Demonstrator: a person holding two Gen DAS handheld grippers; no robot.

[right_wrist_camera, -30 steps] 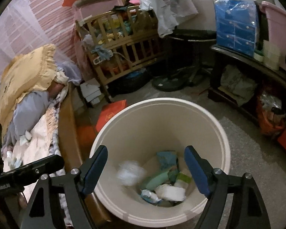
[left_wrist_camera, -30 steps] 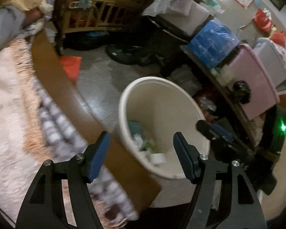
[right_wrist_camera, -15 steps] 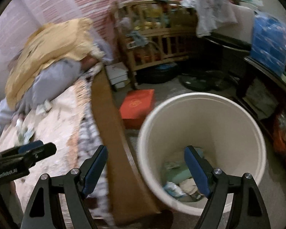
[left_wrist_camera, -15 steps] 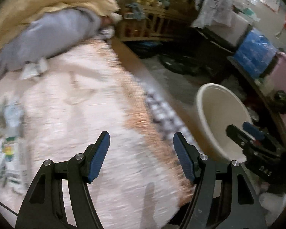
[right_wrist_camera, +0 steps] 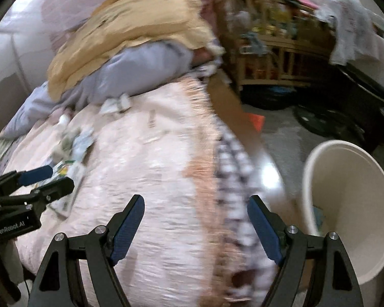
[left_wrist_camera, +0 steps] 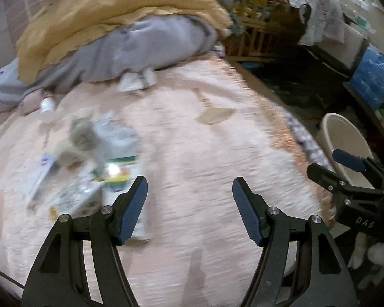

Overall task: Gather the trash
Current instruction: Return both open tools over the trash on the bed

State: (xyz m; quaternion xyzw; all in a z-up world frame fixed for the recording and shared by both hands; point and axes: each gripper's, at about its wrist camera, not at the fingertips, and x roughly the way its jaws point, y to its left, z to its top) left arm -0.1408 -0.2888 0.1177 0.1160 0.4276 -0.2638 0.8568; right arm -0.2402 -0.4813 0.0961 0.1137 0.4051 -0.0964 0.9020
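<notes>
**Both grippers empty above the bed, trash lying on the cover**

From the left wrist view, the left gripper (left_wrist_camera: 189,209) hangs over a pink bed cover (left_wrist_camera: 204,153). Its two blue pads stand apart and nothing is between them, so it is released. To the left of its fingers lies a pile of trash (left_wrist_camera: 94,158) on the cover: flat printed packages, a crumpled grey piece and a colourful wrapper, all blurred. The nearest package reaches behind the left finger, but I cannot tell if they touch. Further back a white crumpled tissue (left_wrist_camera: 137,80) lies just beside a grey blanket (left_wrist_camera: 130,48), and a yellow quilt (left_wrist_camera: 120,7) is on top of that. At the right edge the right gripper (left_wrist_camera: 345,163) shows from the side, in front of a cream bin (left_wrist_camera: 343,138) that stands on the floor beside the bed.

From the right wrist view, the right gripper (right_wrist_camera: 195,227) is also released, its pads wide and empty, above the fringed edge of the cover. The bin (right_wrist_camera: 350,204) is at the right, close to the bed, with some scraps visible low inside. The left gripper (right_wrist_camera: 46,179) is at the far left, over the trash pile (right_wrist_camera: 71,151). A wooden crib (right_wrist_camera: 268,51) stands behind.
</notes>
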